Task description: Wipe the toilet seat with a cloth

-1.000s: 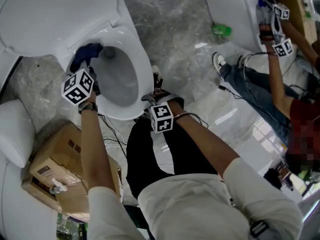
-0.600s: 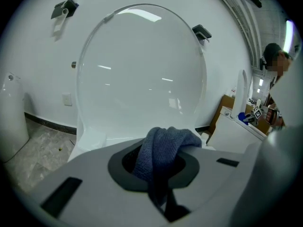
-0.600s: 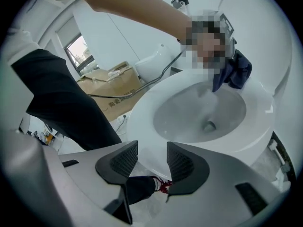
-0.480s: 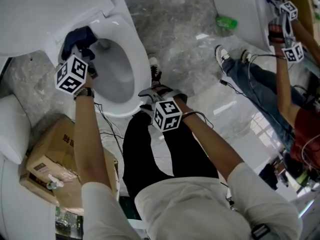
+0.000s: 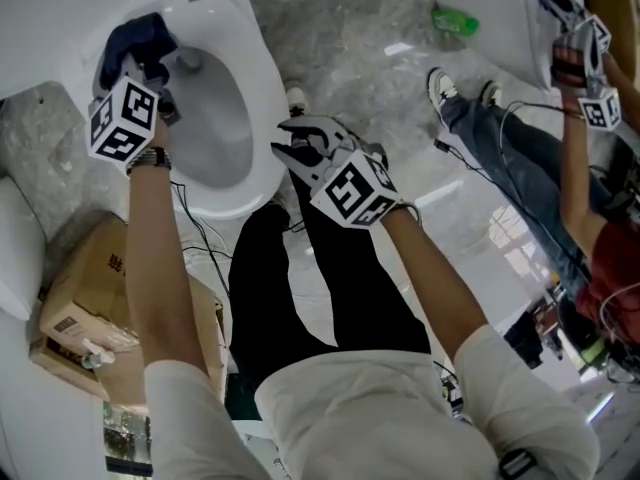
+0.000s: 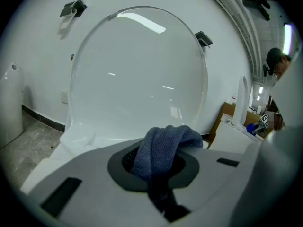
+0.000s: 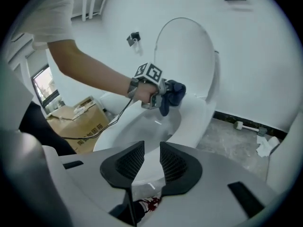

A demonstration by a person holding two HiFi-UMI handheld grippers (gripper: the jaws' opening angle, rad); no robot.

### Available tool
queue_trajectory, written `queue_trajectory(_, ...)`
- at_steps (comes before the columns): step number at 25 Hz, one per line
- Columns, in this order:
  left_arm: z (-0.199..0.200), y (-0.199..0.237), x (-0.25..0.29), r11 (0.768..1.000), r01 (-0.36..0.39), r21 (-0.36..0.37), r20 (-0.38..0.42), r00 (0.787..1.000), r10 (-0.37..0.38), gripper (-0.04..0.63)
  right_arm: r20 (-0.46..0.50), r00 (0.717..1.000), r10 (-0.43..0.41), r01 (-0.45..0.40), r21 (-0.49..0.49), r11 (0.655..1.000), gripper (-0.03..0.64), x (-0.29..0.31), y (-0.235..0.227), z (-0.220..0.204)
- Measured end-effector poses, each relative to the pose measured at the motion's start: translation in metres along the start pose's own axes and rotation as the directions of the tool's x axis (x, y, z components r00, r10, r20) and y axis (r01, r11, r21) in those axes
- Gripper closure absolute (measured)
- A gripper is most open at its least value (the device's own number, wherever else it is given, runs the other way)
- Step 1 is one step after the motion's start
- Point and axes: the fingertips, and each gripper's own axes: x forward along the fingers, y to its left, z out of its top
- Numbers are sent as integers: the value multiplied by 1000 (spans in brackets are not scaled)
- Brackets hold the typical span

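The white toilet seat (image 5: 268,103) lies at the upper left of the head view, with the lid (image 6: 137,74) raised behind it. A dark blue cloth (image 5: 135,40) rests on the seat's back left rim, and my left gripper (image 5: 150,66) is shut on it. In the left gripper view the cloth (image 6: 161,141) bulges up between the pads. My right gripper (image 5: 288,146) hovers off the seat's front right edge. Its jaws have just been closing and stand a little apart with nothing between them (image 7: 151,148). From there I see the seat (image 7: 201,119) and the left gripper (image 7: 154,96) with the cloth (image 7: 173,92).
A cardboard box (image 5: 75,303) stands left of my legs (image 5: 270,288), with a second white fixture (image 5: 15,258) at the far left. Cables run over the marble floor (image 5: 350,28). Another person (image 5: 585,168) with grippers works at the right by a green object (image 5: 455,20).
My right gripper has swung up toward the seat's front edge and rolled, its jaws narrower. The left gripper has slid the cloth along the rim toward the seat's back.
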Motion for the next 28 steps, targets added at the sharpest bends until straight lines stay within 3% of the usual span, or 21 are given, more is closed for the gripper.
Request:
queue_trajectory(7, -4, -25, 7, 999, 39, 0, -1, 999, -39, 566, 62, 987, -146, 136, 150, 979, 538, -20, -33, 10)
queue_trajectory(16, -14, -69, 18, 982, 169, 86, -69, 984, -163, 566, 76, 966, -247, 229, 189, 955, 548, -40, -58, 13)
queue_trajectory(22, -23, -91, 17, 979, 202, 34, -78, 977, -199, 569, 81, 956, -283, 259, 225, 939, 551, -53, -68, 8)
queue_trajectory(28, -48, -126, 4, 956, 289, 41, -122, 952, -282, 569, 70, 952, -297, 274, 233, 933, 551, -57, -65, -3)
